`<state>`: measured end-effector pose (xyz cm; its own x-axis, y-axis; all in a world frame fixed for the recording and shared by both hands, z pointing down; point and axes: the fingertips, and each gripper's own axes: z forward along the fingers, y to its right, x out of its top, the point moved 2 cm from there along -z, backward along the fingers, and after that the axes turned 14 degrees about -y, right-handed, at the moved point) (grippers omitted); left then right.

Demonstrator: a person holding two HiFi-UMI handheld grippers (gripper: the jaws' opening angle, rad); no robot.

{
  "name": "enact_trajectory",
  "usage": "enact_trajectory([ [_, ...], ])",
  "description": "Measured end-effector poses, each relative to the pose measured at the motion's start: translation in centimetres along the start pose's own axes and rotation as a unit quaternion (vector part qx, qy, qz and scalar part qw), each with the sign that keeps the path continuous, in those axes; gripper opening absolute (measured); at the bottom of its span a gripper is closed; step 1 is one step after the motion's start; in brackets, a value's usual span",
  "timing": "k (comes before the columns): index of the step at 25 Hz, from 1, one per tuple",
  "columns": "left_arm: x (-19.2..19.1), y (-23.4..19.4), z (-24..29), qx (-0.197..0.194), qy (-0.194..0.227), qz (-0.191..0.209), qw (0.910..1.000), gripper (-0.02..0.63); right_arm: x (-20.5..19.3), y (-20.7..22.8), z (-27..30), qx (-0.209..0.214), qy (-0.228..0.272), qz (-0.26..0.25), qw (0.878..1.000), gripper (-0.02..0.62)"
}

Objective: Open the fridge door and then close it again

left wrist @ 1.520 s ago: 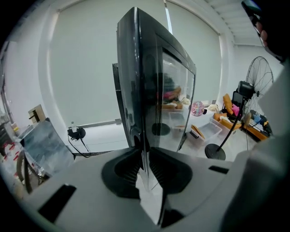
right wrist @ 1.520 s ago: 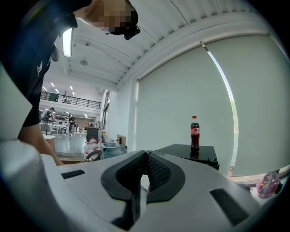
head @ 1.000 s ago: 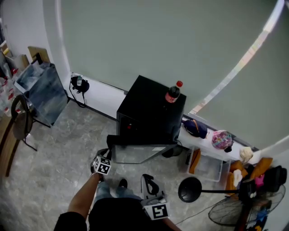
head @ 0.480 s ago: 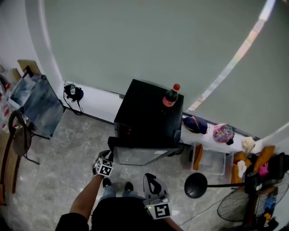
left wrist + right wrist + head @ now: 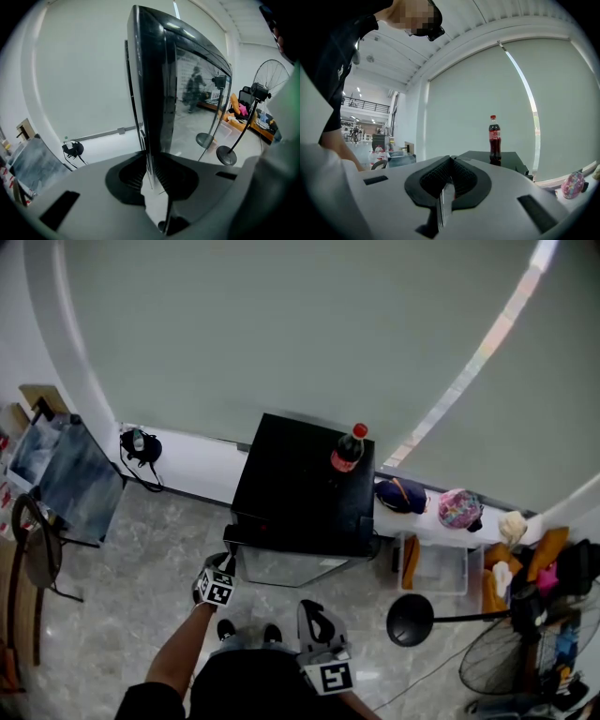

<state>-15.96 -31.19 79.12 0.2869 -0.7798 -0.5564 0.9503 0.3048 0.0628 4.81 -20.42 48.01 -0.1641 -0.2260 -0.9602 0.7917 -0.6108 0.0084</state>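
Observation:
A black mini fridge stands against the wall, with a cola bottle on its top. Its glass-fronted door stands only slightly off the body. In the left gripper view the door rises edge-on, and my left gripper is shut on that edge. In the head view the left gripper sits at the door's left corner. My right gripper hangs in front of the fridge, apart from it. In its own view the right gripper is shut on nothing, with the bottle beyond.
A round stand base and a floor fan stand right of the fridge, near a clear bin. A cap and a pink object lie on the ledge. A chair and a leaning panel are at left.
The door has swung in toward the fridge body, from standing out at an angle to almost against it. My left gripper went with it, still shut on its edge.

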Motion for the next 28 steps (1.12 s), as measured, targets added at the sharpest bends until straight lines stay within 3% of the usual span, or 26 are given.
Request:
enact_trajectory([
  [19,2.5,-1.5,0.9,-0.023,-0.006,0.018,0.9996,0.054,0.1,0.6,1.4,-0.06,-0.001,0.016,0.998,0.006],
  [24,1.5,-2.2,-0.3,-0.019,-0.021,-0.032,0.9991,0.031,0.3,0.8,1.2,-0.075,0.01,0.013,0.997,0.006],
  [28,2.1,-1.2,-4.5,-0.039,0.039,-0.02,0.9983,0.008,0.4,1.3,1.1,-0.09,0.011,0.016,0.996,0.006],
])
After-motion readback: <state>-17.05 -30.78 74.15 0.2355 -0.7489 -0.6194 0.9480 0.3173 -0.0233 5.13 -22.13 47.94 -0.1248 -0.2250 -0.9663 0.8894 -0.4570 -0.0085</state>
